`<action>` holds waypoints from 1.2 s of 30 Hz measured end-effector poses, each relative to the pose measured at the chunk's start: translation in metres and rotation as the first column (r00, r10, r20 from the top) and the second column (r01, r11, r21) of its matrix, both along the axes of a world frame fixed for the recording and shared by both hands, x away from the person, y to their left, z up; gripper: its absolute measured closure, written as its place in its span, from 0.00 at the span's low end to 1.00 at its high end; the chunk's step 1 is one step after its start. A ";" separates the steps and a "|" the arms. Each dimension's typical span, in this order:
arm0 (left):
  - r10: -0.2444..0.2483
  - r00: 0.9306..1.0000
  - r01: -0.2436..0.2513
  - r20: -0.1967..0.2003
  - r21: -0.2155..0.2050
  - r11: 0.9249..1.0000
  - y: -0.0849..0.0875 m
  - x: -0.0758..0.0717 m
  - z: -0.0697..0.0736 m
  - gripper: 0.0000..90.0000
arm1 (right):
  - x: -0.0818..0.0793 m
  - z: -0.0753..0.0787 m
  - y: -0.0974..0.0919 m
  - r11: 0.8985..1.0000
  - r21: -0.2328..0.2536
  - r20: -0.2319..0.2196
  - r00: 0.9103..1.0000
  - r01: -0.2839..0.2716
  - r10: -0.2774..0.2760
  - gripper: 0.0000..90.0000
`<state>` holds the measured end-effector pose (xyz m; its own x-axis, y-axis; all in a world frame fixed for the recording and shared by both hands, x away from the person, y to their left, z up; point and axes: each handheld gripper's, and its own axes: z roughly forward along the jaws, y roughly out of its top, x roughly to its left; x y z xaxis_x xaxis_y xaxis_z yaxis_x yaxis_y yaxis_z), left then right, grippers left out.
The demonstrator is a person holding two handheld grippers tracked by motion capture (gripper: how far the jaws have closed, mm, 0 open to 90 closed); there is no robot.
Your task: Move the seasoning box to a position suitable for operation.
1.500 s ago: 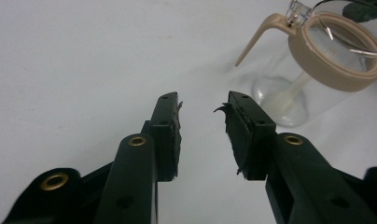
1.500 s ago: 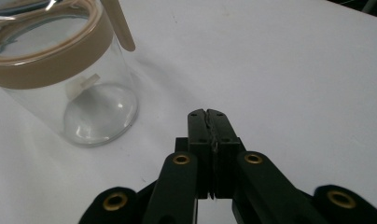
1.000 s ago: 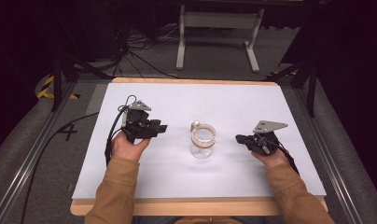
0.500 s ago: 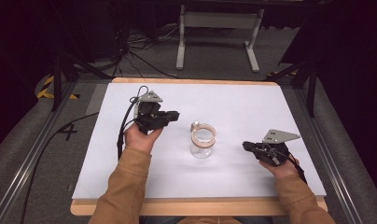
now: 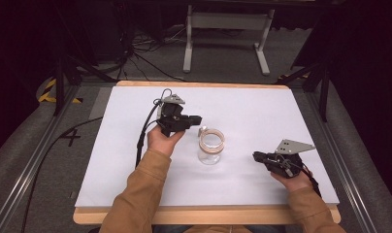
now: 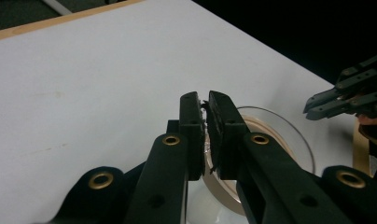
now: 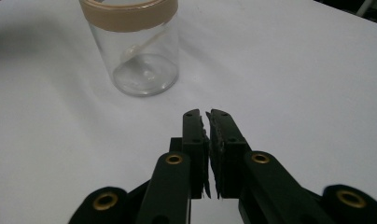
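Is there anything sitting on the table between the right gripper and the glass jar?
Nothing visible does. In the right gripper view, only bare white table lies between the right gripper, jaws together, and the glass jar. The left gripper is beside the jar's far side.

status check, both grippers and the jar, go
Left gripper shut, empty, jaws right by the glass jar's rim. Right gripper shut, empty, apart from the jar. Jar upright on the white table. Nothing in the way.

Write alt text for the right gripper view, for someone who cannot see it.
A clear glass jar with a tan band around its rim stands upright on a white table, ahead and left of the right gripper. Its two black jaws are shut and apart from the jar.
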<state>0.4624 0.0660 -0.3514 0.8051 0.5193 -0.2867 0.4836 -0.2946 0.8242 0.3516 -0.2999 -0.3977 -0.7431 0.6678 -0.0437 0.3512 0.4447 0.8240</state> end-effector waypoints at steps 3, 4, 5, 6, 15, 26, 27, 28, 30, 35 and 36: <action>0.019 1.000 -0.019 -0.006 0.005 1.000 -0.002 0.002 -0.004 0.93 | 0.000 -0.001 -0.001 1.000 -0.001 0.000 1.000 -0.001 0.001 0.94; 0.021 1.000 -0.021 -0.012 0.006 1.000 -0.003 0.003 -0.005 0.93 | 0.000 -0.001 -0.002 1.000 0.001 -0.001 1.000 -0.002 0.002 0.94; 0.020 1.000 -0.020 -0.024 0.006 1.000 -0.003 0.003 -0.006 0.93 | 0.000 -0.001 -0.002 1.000 0.002 -0.001 1.000 -0.004 0.004 0.94; 0.019 0.999 -0.019 -0.025 -0.001 1.000 -0.003 0.005 -0.008 0.93 | 0.000 -0.001 -0.002 1.000 0.002 -0.003 1.000 -0.005 0.005 0.94; 0.016 0.997 -0.015 -0.076 0.009 1.000 -0.012 0.009 -0.015 0.93 | 0.000 -0.002 0.001 1.000 0.010 -0.005 1.000 -0.018 0.018 0.90; 0.021 0.999 -0.019 -0.050 0.046 0.999 -0.016 0.007 -0.013 0.96 | -0.002 -0.002 0.007 0.999 0.012 -0.004 0.999 -0.032 0.032 0.90; 0.021 0.999 -0.019 -0.050 0.046 0.999 -0.016 0.007 -0.013 0.97 | -0.002 -0.002 0.010 0.999 0.009 -0.003 0.999 -0.036 0.036 0.90; 0.020 0.999 -0.018 -0.047 0.047 0.999 -0.016 0.007 -0.013 0.97 | -0.002 -0.002 0.012 0.999 0.008 -0.002 0.999 -0.039 0.039 0.91; 0.020 0.999 -0.018 -0.048 0.045 0.999 -0.016 0.007 -0.013 0.97 | -0.002 0.000 0.018 0.999 0.006 0.007 0.999 -0.051 0.051 0.92; 0.017 0.998 -0.015 -0.058 0.035 0.999 -0.015 0.008 -0.014 0.97 | -0.002 0.005 0.035 0.997 0.007 0.023 0.997 -0.079 0.079 0.96; 0.015 0.998 -0.013 -0.060 0.034 0.999 -0.015 0.008 -0.014 0.97 | -0.001 0.006 0.038 0.996 0.005 0.028 0.996 -0.087 0.087 0.96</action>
<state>0.4702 0.0512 -0.3652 0.7792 0.5409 -0.3167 0.5366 -0.3145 0.7830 0.3504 -0.2616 -0.3916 -0.7971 0.6007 -0.0616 0.2878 0.4676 0.8358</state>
